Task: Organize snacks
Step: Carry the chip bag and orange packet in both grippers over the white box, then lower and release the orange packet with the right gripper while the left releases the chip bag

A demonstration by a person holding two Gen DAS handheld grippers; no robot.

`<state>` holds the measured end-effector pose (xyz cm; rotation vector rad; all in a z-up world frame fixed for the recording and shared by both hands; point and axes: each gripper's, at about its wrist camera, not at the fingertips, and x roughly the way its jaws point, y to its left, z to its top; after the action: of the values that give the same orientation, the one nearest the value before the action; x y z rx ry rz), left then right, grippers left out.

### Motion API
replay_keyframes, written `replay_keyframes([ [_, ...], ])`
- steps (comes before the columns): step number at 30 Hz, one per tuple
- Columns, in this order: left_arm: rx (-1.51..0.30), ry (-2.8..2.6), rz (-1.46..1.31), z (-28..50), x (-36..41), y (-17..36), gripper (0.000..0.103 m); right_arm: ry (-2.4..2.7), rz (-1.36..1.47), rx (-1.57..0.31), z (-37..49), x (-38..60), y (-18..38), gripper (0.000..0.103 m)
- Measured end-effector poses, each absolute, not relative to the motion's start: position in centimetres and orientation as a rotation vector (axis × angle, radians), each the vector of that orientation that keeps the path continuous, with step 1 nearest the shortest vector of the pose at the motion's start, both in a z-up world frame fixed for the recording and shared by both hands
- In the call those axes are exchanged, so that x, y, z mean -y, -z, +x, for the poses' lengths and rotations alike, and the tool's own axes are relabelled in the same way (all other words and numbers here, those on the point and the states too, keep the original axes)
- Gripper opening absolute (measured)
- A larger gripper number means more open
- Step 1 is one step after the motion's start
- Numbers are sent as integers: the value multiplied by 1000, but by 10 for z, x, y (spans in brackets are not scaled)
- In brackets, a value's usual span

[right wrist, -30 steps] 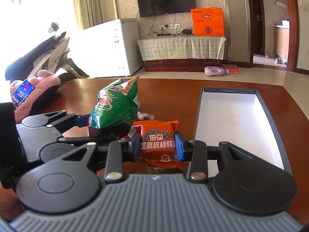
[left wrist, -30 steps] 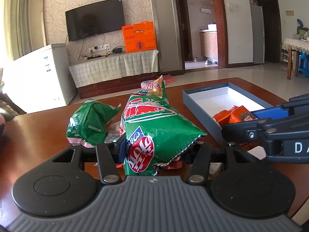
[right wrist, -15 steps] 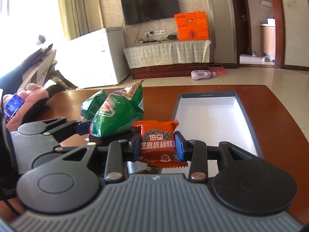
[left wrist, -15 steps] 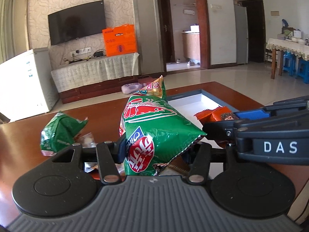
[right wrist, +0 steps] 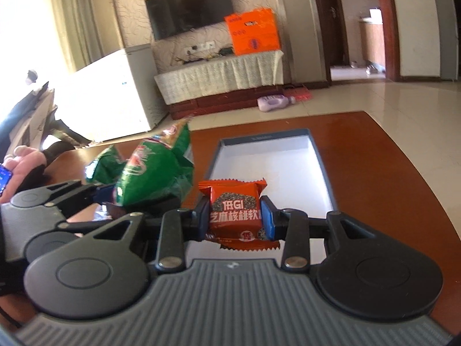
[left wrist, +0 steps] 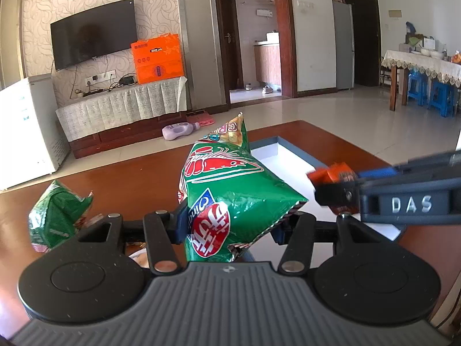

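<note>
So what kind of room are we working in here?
Most likely a home living room: a TV on a wallpapered wall above a cloth-covered cabinet, a white chest freezer beside it, and a dining table with blue stools farther back. The work surface is a wooden table.

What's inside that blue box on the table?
The box looks empty: only its white bottom shows. The orange snack in the right gripper covers the near end, so that part stays unseen.

The tray (right wrist: 322, 170) at frame centre lies bare and reachable from above, the table (right wrist: 374, 155) right of it free, while a green bag (left wrist: 54, 213) blocks lower left
</note>
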<state>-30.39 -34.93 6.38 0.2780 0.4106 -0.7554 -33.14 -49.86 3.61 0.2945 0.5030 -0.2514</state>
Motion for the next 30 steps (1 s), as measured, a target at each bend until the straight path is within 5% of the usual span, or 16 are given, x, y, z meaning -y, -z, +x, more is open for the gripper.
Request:
replay_keyframes([
  [30,-519,827,300,-218,476,-12,59,235,165,-773,-292,507,6,40],
])
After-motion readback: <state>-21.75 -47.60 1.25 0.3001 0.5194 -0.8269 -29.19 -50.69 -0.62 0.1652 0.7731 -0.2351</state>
